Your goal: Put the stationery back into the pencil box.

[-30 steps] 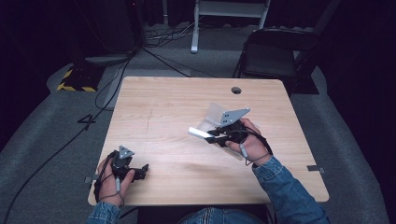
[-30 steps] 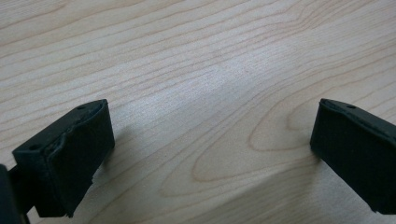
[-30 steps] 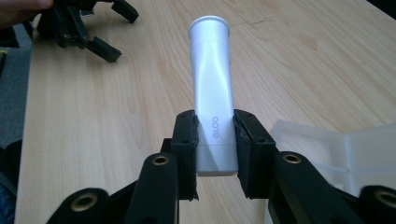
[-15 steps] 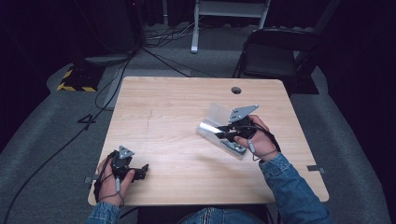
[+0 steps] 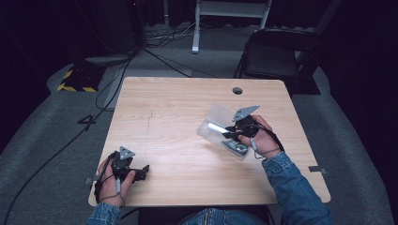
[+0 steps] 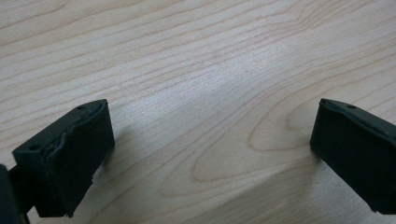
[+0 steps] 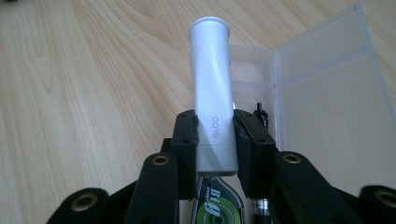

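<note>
You have the white glue stick (image 7: 212,88) pinched between the jaws of your right gripper (image 7: 214,144), the pads pressed against its two sides just above its lower end, where the word GLOO is printed. The stick points away from the gripper and slightly tilted, its rounded far end over the bare wood. In the high view the glue stick (image 5: 217,127) shows as a short white bar at the tip of the right gripper (image 5: 230,131), on the right half of the table and about midway between its near and far edges.

Right under and behind the stick lies the clear plastic case (image 7: 322,93), open, with its lid folded out flat to the right in the right gripper view. Inside the case, below the gripper, you can see a round green-and-white item (image 7: 212,210) printed with lettering, and a thin dark pen (image 7: 259,114) beside it. In the high view the clear plastic case (image 5: 211,119) sits slantwise on the table (image 5: 178,103), touching your right hand (image 5: 260,138).

Your left gripper (image 5: 136,171) rests at the near left corner of the table, well apart from the case. Its jaws stand spread wide over plain wood grain, nothing between them. A small round hole (image 5: 237,90) sits near the far edge of the table.
</note>
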